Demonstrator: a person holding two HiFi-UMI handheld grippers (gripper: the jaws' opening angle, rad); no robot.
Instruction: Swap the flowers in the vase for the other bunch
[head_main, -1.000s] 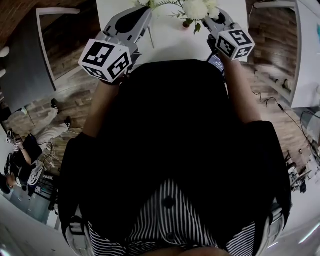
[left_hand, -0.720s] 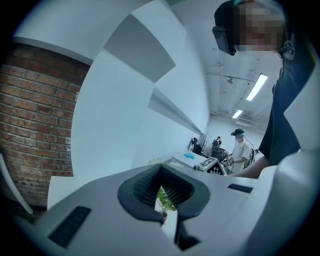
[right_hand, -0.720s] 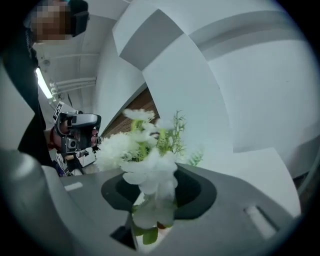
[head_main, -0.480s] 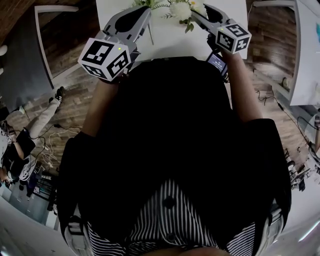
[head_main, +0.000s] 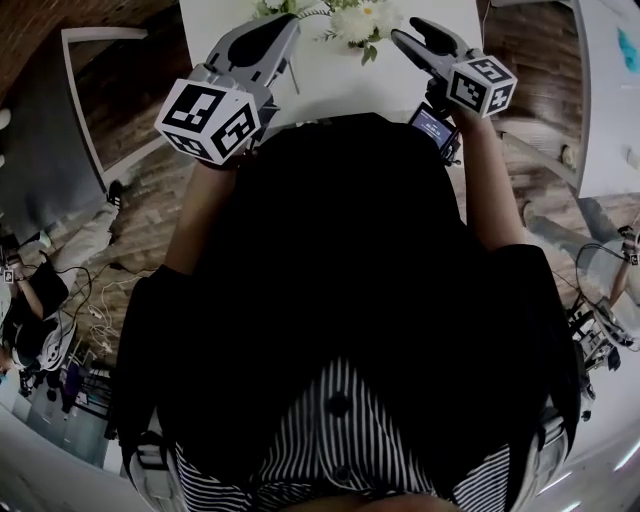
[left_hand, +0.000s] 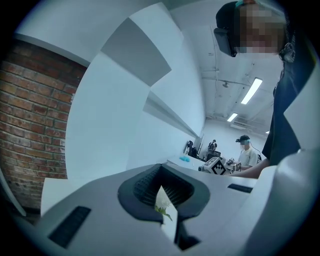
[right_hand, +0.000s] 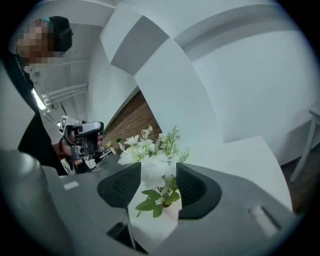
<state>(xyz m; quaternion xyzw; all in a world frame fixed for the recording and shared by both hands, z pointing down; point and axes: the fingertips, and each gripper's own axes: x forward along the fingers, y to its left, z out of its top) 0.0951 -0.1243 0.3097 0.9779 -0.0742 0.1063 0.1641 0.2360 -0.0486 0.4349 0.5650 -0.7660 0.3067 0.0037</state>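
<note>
A bunch of white flowers with green sprigs (head_main: 365, 20) (right_hand: 150, 160) stands in a small pinkish vase (right_hand: 170, 210) on the white table (head_main: 330, 85). My right gripper (head_main: 412, 36) (right_hand: 157, 185) is just right of the bunch and open. The blooms show beyond the gap, clear of both pads. My left gripper (head_main: 280, 25) (left_hand: 161, 187) is shut on a thin flower stem (head_main: 296, 72) that trails back toward me. A few white blooms (head_main: 268, 5) show at its tip. Through the slit between the left pads I see only a white bloom and a leaf (left_hand: 163, 206).
A small screen (head_main: 432, 125) is mounted on the right gripper. A white frame (head_main: 90, 60) stands on the wood floor to the left, another white table (head_main: 610, 100) to the right. People and cables (head_main: 40, 300) are at far left.
The right gripper's jaws have opened off the white bunch and drawn back to its right. The bunch stays in place. The left gripper holds still.
</note>
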